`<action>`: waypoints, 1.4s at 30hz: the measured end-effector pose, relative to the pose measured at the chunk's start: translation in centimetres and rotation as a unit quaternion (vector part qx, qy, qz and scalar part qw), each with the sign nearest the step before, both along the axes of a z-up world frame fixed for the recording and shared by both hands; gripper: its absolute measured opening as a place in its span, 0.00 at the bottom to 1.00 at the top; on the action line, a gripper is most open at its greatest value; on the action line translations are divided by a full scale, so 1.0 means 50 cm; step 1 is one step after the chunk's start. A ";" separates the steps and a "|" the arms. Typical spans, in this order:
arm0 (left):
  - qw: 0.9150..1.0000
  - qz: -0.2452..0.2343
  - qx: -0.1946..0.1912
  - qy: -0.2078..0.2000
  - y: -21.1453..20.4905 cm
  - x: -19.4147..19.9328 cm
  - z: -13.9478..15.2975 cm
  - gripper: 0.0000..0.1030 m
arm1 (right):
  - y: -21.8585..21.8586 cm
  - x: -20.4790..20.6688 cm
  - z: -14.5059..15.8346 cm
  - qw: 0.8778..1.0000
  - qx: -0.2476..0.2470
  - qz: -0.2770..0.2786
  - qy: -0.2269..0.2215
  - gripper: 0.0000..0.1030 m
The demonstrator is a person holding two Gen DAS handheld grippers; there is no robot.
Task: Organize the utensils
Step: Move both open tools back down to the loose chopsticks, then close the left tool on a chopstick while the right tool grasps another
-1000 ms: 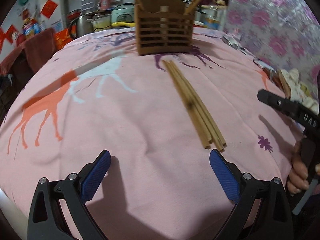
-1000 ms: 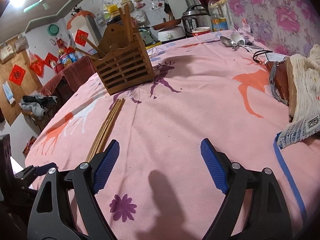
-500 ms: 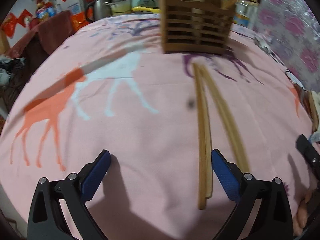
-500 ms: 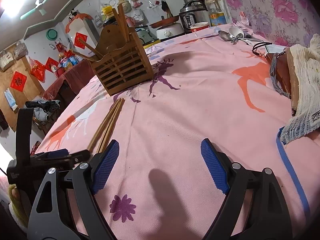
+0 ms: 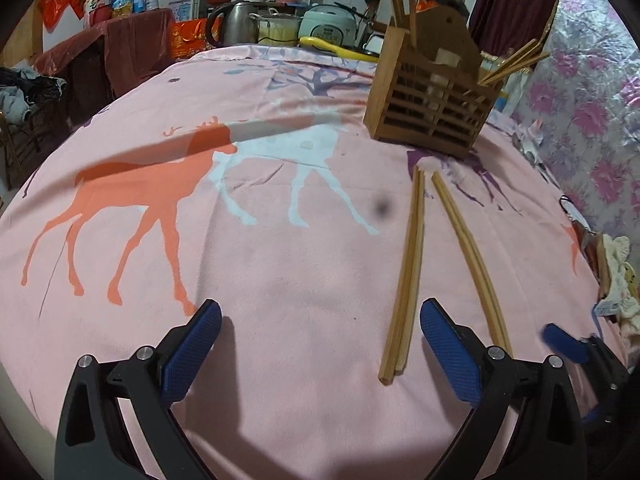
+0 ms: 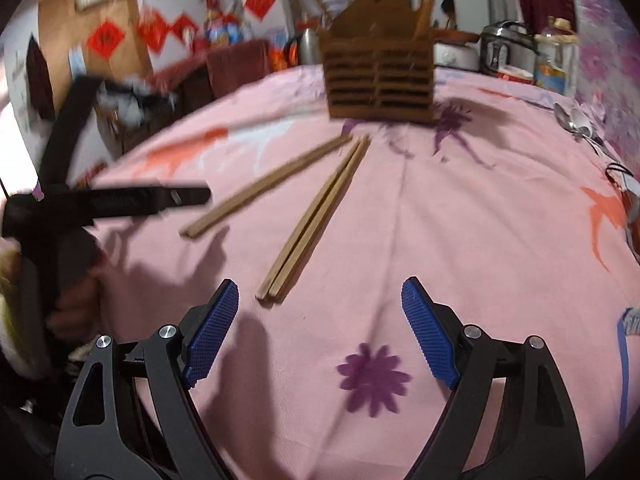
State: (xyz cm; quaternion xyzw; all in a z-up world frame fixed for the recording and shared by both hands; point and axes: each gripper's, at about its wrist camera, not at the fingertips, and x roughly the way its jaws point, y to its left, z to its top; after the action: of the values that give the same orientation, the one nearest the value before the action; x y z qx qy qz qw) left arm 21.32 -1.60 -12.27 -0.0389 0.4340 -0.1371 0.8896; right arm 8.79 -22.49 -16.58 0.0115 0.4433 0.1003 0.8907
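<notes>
Since the earlier frame, four long wooden chopsticks [image 5: 408, 276] lie split into two pairs on the pink deer-print cloth [image 5: 200, 240], before the slatted wooden holder [image 5: 430, 100]. Left gripper [image 5: 320, 344], right gripper [image 6: 320, 332]: both released, empty.

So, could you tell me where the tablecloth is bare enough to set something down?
The widest bare patch lies left of the two chopstick pairs, over the printed deer, in front of the wooden holder. The right edge is crowded: spoons and a knitted cloth.
</notes>
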 end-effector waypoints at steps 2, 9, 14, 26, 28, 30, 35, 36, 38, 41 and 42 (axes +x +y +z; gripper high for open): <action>1.000 -0.007 0.008 -0.002 -0.005 -0.005 -0.001 0.95 | 0.003 0.009 0.000 0.999 -0.027 -0.019 0.006 0.74; 0.998 -0.043 0.035 -0.008 -0.017 -0.040 -0.014 0.95 | -0.137 0.014 0.028 0.989 0.063 -0.137 0.001 0.68; 0.994 -0.057 0.085 -0.025 -0.026 -0.066 -0.029 0.95 | -0.171 -0.003 0.020 0.982 0.093 -0.164 -0.019 0.68; 0.995 0.005 0.100 -0.030 0.017 -0.029 -0.030 0.96 | -0.194 0.003 0.002 0.974 0.138 -0.181 -0.006 0.68; 0.995 0.009 0.092 -0.026 0.019 -0.023 -0.028 0.94 | -0.192 0.003 0.002 0.974 0.137 -0.180 -0.007 0.68; 0.996 -0.003 0.090 -0.028 0.010 -0.026 -0.026 0.93 | -0.192 0.004 0.003 0.975 0.134 -0.178 -0.007 0.69; 0.995 -0.039 0.085 -0.044 -0.022 -0.032 -0.022 0.61 | -0.183 0.003 0.007 0.978 0.122 -0.169 -0.012 0.69; 0.995 -0.040 0.083 -0.047 -0.026 -0.030 -0.021 0.57 | -0.182 0.003 0.007 0.978 0.122 -0.169 -0.013 0.68; 0.995 -0.044 0.078 -0.048 -0.029 -0.026 -0.018 0.20 | -0.183 0.002 0.007 0.978 0.124 -0.170 -0.014 0.68; 0.997 -0.022 0.062 -0.038 -0.008 -0.006 -0.016 0.13 | -0.182 0.000 0.008 0.978 0.123 -0.170 -0.017 0.67; 0.998 -0.012 0.056 -0.034 0.002 0.001 -0.018 0.13 | -0.180 0.001 0.009 0.978 0.122 -0.167 -0.019 0.66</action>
State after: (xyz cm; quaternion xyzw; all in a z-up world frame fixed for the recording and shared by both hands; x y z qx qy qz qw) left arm 21.35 -1.50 -13.18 0.0210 0.4112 -0.1241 0.9028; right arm 8.83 -31.51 -16.14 0.1923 0.4028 0.0034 0.8949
